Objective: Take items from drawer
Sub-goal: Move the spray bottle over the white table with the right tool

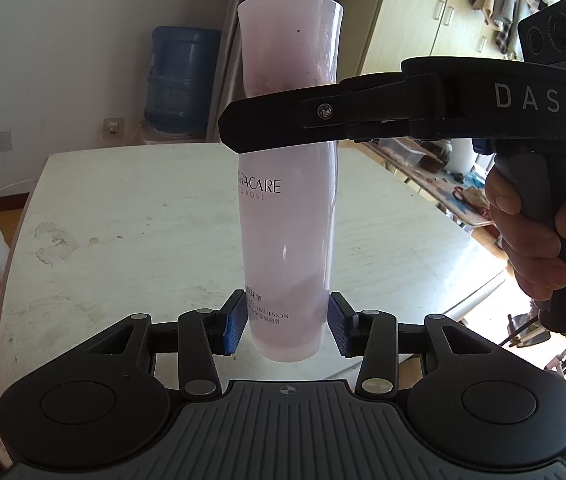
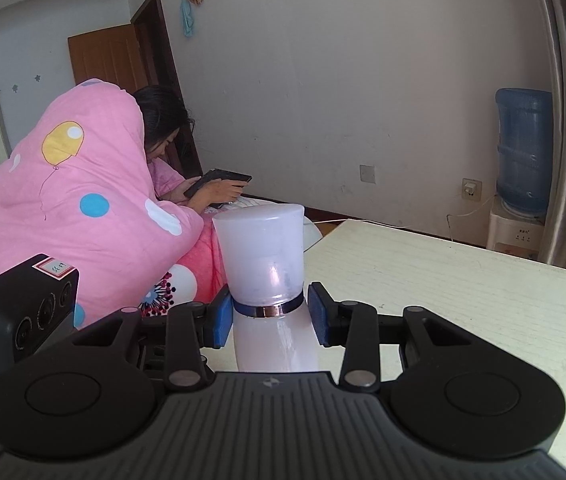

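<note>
A tall pale pink lotion bottle (image 1: 289,216) with a frosted cap (image 1: 291,48) stands upright above the white table (image 1: 123,220). My left gripper (image 1: 289,322) is shut on its base, a blue pad pressing each side. My right gripper (image 2: 270,316) is shut on the same bottle (image 2: 277,344) at the metal collar just under the cap (image 2: 261,248). In the left wrist view one of the right gripper's black fingers (image 1: 275,120) crosses the bottle from the right, and a hand (image 1: 531,240) holds its handle. No drawer is in view.
The table's far edge (image 2: 463,280) faces a wall with a blue water jug (image 2: 523,152) on a dispenser. A person wrapped in a pink quilt (image 2: 75,200) sits to the left of the table holding a tablet (image 2: 219,180). Cluttered shelves (image 1: 423,156) stand beyond the table's right side.
</note>
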Demonstrator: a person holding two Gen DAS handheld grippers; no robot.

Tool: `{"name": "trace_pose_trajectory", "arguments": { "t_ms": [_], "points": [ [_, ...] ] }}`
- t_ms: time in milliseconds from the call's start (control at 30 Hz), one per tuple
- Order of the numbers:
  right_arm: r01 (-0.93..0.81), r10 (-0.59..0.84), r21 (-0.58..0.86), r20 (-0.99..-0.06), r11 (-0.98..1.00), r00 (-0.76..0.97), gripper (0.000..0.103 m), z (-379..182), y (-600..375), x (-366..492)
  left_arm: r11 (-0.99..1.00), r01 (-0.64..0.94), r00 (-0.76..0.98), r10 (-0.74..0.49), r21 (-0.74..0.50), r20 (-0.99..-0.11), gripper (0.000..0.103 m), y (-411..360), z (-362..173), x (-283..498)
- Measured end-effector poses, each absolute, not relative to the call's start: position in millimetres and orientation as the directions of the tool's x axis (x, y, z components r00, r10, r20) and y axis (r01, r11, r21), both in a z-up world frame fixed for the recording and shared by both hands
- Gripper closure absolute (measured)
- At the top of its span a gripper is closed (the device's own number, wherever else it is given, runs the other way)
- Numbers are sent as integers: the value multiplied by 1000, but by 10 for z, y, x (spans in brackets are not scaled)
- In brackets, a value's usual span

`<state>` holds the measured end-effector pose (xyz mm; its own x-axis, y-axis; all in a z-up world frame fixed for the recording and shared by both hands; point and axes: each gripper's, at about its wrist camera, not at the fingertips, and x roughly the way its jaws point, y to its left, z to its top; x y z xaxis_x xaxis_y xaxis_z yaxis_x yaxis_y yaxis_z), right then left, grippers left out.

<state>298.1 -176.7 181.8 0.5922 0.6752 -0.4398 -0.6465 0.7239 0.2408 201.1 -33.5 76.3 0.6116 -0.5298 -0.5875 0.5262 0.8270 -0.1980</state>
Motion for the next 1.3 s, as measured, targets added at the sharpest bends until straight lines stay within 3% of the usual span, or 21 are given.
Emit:
{"name": "trace_pose_trajectory", "arguments": {
  "t_ms": [700,1300],
  "points": [
    [-644,666,208,-396,736,632,63,1646,-1820,3010,840,521,645,-505,-154,-574,58,-394,667,1899],
    [-623,625,160,-415,766,661,62,1680,-1772,2835,879,463,721,-447,-112,-529,57,-488,621,1583]
  ]
}}
